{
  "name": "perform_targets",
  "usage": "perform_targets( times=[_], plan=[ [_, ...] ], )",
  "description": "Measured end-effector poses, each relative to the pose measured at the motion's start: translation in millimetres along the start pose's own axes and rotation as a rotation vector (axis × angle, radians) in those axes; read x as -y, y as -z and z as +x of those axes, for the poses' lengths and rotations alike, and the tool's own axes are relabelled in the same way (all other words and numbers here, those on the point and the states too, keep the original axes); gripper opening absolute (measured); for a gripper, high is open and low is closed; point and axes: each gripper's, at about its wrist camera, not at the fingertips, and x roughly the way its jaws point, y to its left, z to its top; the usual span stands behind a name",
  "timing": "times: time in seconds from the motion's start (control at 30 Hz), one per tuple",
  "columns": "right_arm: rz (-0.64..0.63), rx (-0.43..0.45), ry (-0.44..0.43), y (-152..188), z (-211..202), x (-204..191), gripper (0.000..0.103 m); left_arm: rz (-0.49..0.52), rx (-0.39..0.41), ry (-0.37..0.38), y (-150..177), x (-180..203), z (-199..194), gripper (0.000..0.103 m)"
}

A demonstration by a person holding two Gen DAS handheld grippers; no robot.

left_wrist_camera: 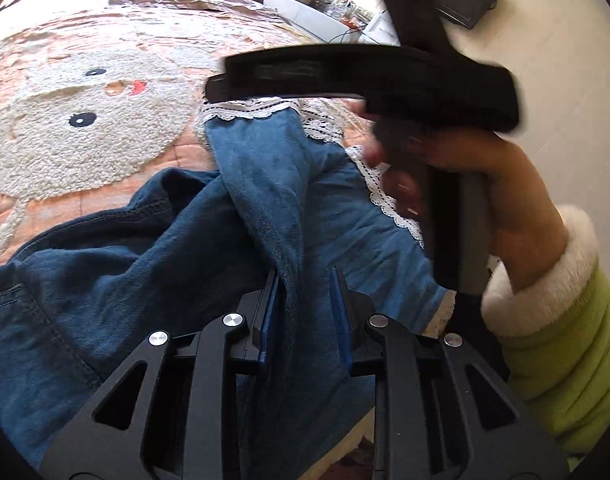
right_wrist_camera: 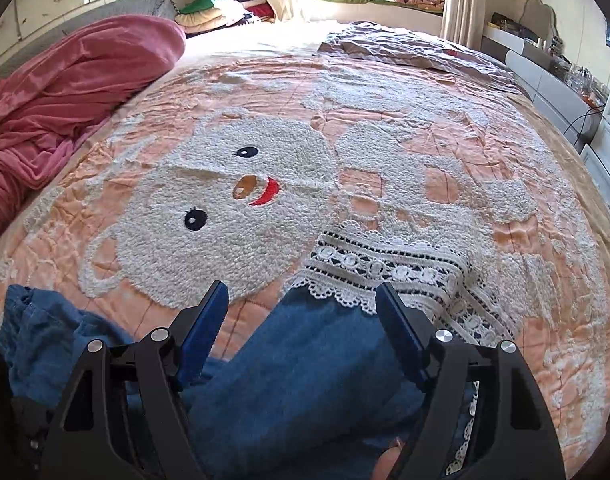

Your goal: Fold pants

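Blue denim pants (left_wrist_camera: 153,264) with white lace hems (left_wrist_camera: 261,110) lie rumpled on the bed. My left gripper (left_wrist_camera: 305,280) is partly closed around a raised fold of a pant leg, and the cloth runs between its blue pads. In the right wrist view the pant leg (right_wrist_camera: 305,360) lies under my right gripper (right_wrist_camera: 303,294), which is open wide above it. Its lace hem (right_wrist_camera: 389,268) spreads just beyond the fingertips. The right tool's black body (left_wrist_camera: 365,80) and the hand holding it show in the left wrist view, blurred.
The bed has a peach quilt with a white bear face (right_wrist_camera: 233,208). A pink blanket (right_wrist_camera: 65,92) is heaped at the left. A grey pillow (right_wrist_camera: 417,48) lies at the far end. A dresser (right_wrist_camera: 565,80) stands at the right edge.
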Motion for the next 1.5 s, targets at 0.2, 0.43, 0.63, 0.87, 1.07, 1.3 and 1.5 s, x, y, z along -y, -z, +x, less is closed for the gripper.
perform_targets(
  times=[0.2, 0.43, 0.63, 0.87, 1.07, 1.3, 1.5],
  plan=[
    [-0.018, -0.122, 0.118, -14.6, 49.6, -8.2, 0.065, 0.014, 0.001, 0.007, 3.3, 3.7, 1.3, 0.017],
    [0.026, -0.145, 0.111, -16.9, 70.7, 6.8, 0.018, 0.029, 0.0, -0.014, 2.0, 6.7, 2.2, 0.017],
    [0.129, -0.048, 0.013, -9.4, 32.1, 36.9, 0.009, 0.022, -0.006, -0.031, -0.4, 4.2, 6.0, 0.017],
    [0.286, 0.093, -0.054, 16.9, -37.7, 77.1, 0.009, 0.032, 0.016, -0.053, -0.3, 5.8, 6.9, 0.014],
    [0.453, 0.194, -0.075, 58.7, -100.1, 117.5, 0.009, 0.066, 0.019, -0.046, 2.5, 10.5, 2.4, 0.011],
    [0.583, 0.184, -0.061, 126.9, -123.5, 141.5, 0.009, 0.126, 0.005, -0.048, 8.2, 17.1, 2.5, 0.007],
    [0.668, 0.174, -0.099, 166.1, -135.3, 150.2, 0.008, 0.211, 0.007, -0.018, 17.4, 33.6, -15.3, 0.004]
  ],
)
